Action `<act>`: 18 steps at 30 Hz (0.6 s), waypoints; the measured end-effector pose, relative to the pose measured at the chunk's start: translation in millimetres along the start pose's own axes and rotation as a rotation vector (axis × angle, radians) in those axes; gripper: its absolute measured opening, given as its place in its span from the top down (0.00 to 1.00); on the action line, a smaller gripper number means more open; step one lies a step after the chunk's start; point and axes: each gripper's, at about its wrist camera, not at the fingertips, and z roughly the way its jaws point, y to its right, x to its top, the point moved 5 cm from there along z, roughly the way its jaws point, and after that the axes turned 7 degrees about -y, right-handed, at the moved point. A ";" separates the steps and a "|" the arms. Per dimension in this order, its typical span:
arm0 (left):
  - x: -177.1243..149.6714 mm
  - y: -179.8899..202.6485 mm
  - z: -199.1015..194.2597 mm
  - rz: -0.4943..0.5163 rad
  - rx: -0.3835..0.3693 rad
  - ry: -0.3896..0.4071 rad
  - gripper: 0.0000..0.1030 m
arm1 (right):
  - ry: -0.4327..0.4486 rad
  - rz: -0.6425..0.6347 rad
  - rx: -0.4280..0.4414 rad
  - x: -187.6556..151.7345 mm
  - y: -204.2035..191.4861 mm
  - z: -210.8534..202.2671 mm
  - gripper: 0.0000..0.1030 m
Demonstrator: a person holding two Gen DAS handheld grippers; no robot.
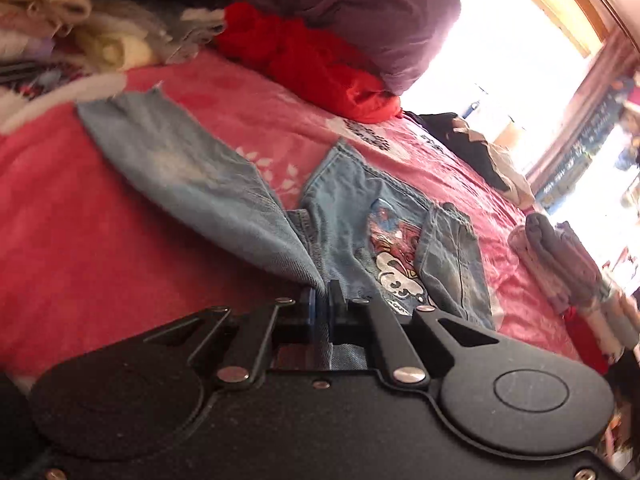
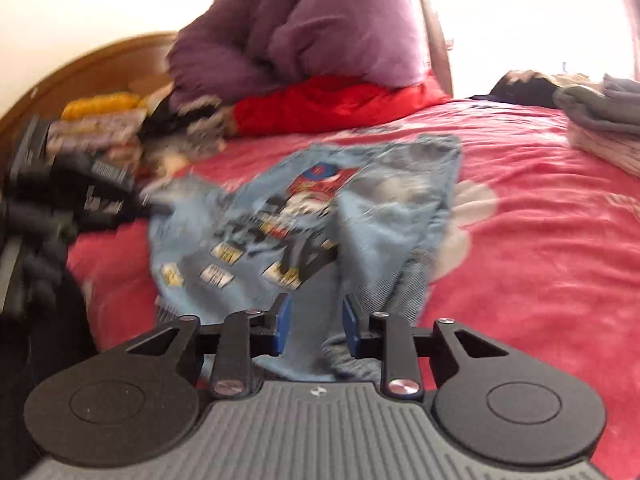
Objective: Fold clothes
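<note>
Your jeans [image 1: 352,216] lie on the pink bedspread [image 1: 80,220], spread out with one leg trailing left, no neat fold showing yet; other heaped clothes [image 1: 100,28] wait. Your left gripper [image 1: 322,300], angled down, is clamped on denim. Your right gripper [image 2: 316,320], angled down, stands partly apart, denim between, pads apparently not pressing.

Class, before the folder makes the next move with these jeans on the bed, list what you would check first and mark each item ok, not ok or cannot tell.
1. Left gripper shut on the jeans: ok.
2. Right gripper gripping denim: not ok; fabric lies between its fingers, with gaps showing.
3. Jeans lying flat: not ok; one leg is lifted and bunched.
4. Pink bedspread bare beside the jeans: ok.
5. Folded stack apart from the jeans: ok.
</note>
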 end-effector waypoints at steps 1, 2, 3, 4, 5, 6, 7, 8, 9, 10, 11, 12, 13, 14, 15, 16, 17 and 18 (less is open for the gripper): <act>-2.1 5.8 0.3 0.039 0.000 0.005 0.97 | -0.011 -0.024 0.014 -1.1 -5.6 2.9 0.74; -3.2 10.6 0.0 0.071 -0.003 0.010 0.98 | -0.014 -0.045 0.031 -1.9 -11.5 4.5 0.74; -4.4 15.3 -0.1 0.106 -0.011 0.015 0.98 | -0.012 -0.061 0.050 -2.1 -17.0 4.6 0.74; -5.9 18.8 -0.7 0.139 -0.025 0.021 0.98 | -0.009 -0.073 0.069 -2.0 -21.6 4.4 0.74; -7.5 22.2 -2.6 0.172 -0.033 0.031 0.98 | -0.008 -0.088 0.086 -2.2 -26.7 4.2 0.74; -8.9 26.8 -2.6 0.201 -0.036 0.037 0.98 | -0.011 -0.103 0.095 -2.7 -30.9 4.5 0.74; -10.8 32.0 -1.5 0.232 -0.037 0.041 0.98 | -0.017 -0.116 0.101 -3.7 -34.4 5.4 0.74; -12.8 37.2 -0.5 0.263 -0.037 0.045 0.98 | -0.026 -0.129 0.103 -5.5 -37.2 6.6 0.74; -14.9 42.2 0.7 0.293 -0.036 0.047 0.98 | -0.036 -0.140 0.101 -6.7 -39.2 8.3 0.75; -17.7 47.1 2.4 0.325 -0.032 0.048 0.98 | -0.046 -0.147 0.101 -7.9 -40.6 9.6 0.75; -21.8 52.8 4.5 0.369 -0.025 0.048 0.98 | -0.054 -0.150 0.102 -8.8 -41.8 11.0 0.75; -26.4 59.4 7.0 0.420 -0.016 0.047 0.98 | -0.060 -0.149 0.103 -9.6 -41.9 11.8 0.75; -31.1 64.8 9.6 0.470 -0.008 0.043 0.98 | -0.065 -0.147 0.104 -10.2 -41.5 11.9 0.75; -36.8 70.5 13.9 0.525 0.001 0.033 0.98 | -0.068 -0.143 0.106 -10.4 -41.4 12.4 0.75; -42.4 75.1 18.2 0.573 0.009 0.022 0.98 | -0.069 -0.140 0.106 -10.4 -41.1 12.1 0.75; -47.8 77.7 22.4 0.608 0.018 0.009 0.98 | -0.069 -0.136 0.108 -10.3 -40.5 11.7 0.75; -53.1 80.3 26.6 0.642 0.027 -0.003 0.98 | -0.069 -0.129 0.108 -10.1 -39.5 11.5 0.75; -57.9 82.4 30.2 0.673 0.035 -0.013 0.97 | -0.069 -0.123 0.109 -10.0 -38.4 11.2 0.75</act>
